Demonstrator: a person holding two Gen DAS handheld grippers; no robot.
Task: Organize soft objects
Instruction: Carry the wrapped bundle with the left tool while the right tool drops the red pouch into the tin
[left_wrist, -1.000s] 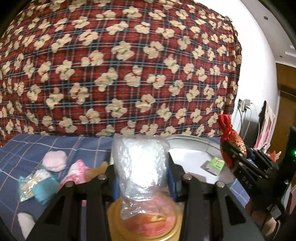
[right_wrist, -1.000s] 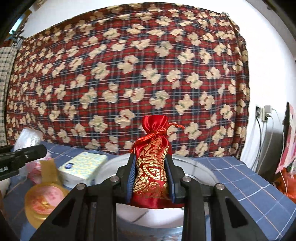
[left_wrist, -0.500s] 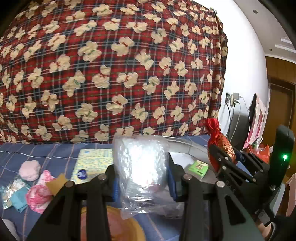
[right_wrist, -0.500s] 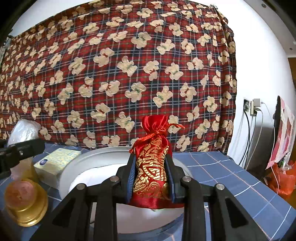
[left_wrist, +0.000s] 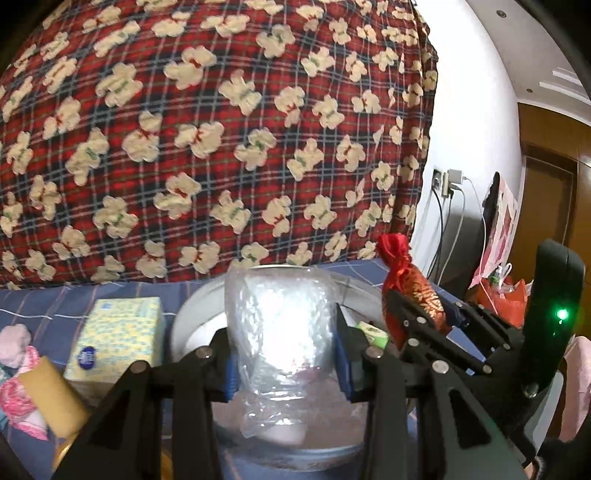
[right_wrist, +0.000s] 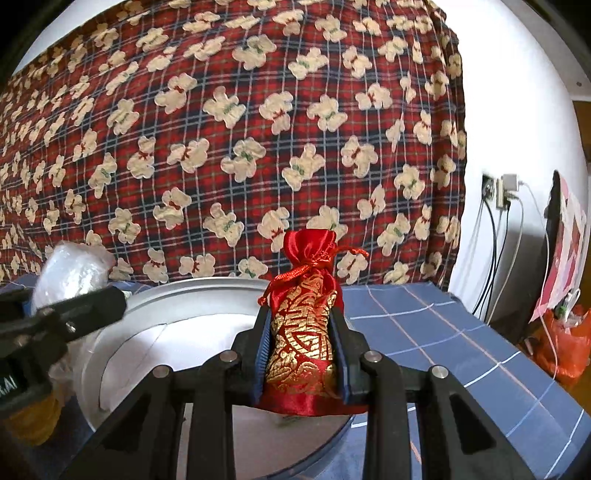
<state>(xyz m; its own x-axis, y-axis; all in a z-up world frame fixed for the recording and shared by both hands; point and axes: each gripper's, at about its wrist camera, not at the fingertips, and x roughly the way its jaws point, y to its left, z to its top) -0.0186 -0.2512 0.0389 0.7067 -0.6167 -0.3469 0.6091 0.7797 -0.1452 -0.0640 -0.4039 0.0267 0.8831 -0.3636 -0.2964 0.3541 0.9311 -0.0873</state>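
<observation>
Left gripper: jaws drawn in on a clear plastic bag, pads pressed into its lower sides; bag is held upright, crinkled film bulging above the pads. In the left wrist view the bag is seen hanging over the near part of a round white basin.

Right gripper: jaws set narrow and clamped on a red and gold drawstring pouch, taken at mid-body, neck and cord standing free at 12 o'clock. Pouch is held over the basin, toward its 4 o'clock rim as seen from the right wrist.

Handling, judged: both items are taken to be light and yielding. The film is likely slippery and would be deformed rather than resisted by the pads; a hold low on the bag, where contents give bulk, is judged safer than on empty film. The satin pouch is likely slick too, yet stuffed enough to be pinched at the waist; the knotted neck would serve as a second hold.

Outward: a small green packet lies inside the basin. A yellow tissue box is noted at 9 o'clock of the basin, just beside it, on the blue checked cloth. Pink soft items lie further left. A red plaid hanging fills the background.
</observation>
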